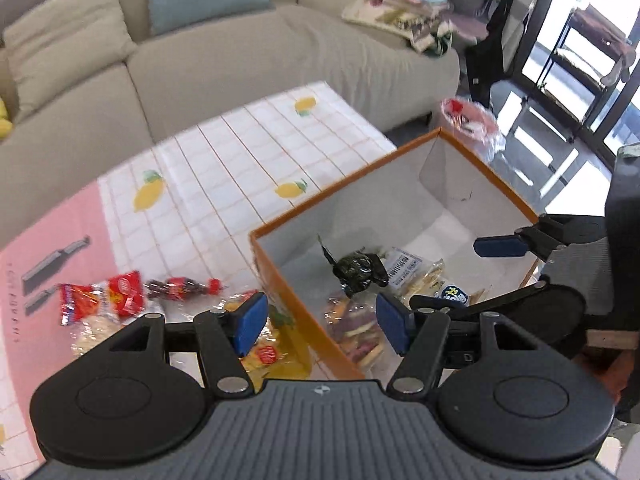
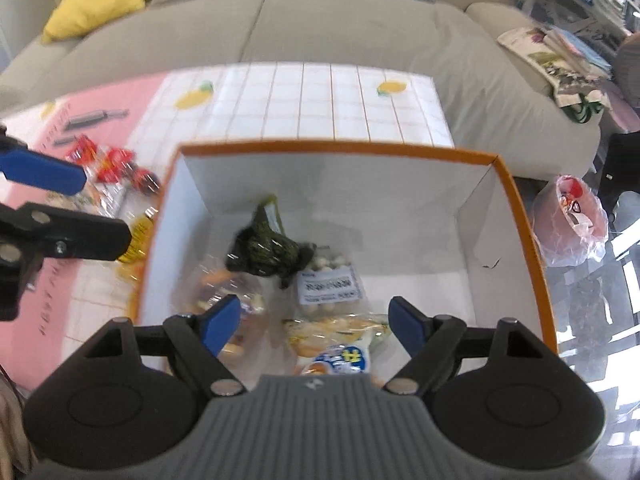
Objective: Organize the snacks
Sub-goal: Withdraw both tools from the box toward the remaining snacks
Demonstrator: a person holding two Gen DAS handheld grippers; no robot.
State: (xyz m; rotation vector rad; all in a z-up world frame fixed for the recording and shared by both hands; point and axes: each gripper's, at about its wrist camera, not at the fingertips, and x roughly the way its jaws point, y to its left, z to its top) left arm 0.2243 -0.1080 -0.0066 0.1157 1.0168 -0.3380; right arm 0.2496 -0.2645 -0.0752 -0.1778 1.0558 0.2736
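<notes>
The left gripper [image 1: 322, 322] hung with its blue-padded fingers [image 1: 250, 322] spread wide and nothing between them, straddling the near wall of an orange-rimmed cardboard box with a white inside [image 1: 352, 172]. In the box lay a dark green crinkled wrapper [image 1: 358, 270], a clear bag of pale biscuits with a white label [image 1: 416, 272] and a clear packet of mixed-colour snacks [image 1: 354, 332]. Left of the box, on the worktop with a lemon-print grid cloth [image 1: 248, 152], lay red snack packets [image 1: 104, 298] and a yellow packet [image 1: 276, 354]. The right gripper's blue finger [image 1: 500, 246] reached over the box's right side.
</notes>
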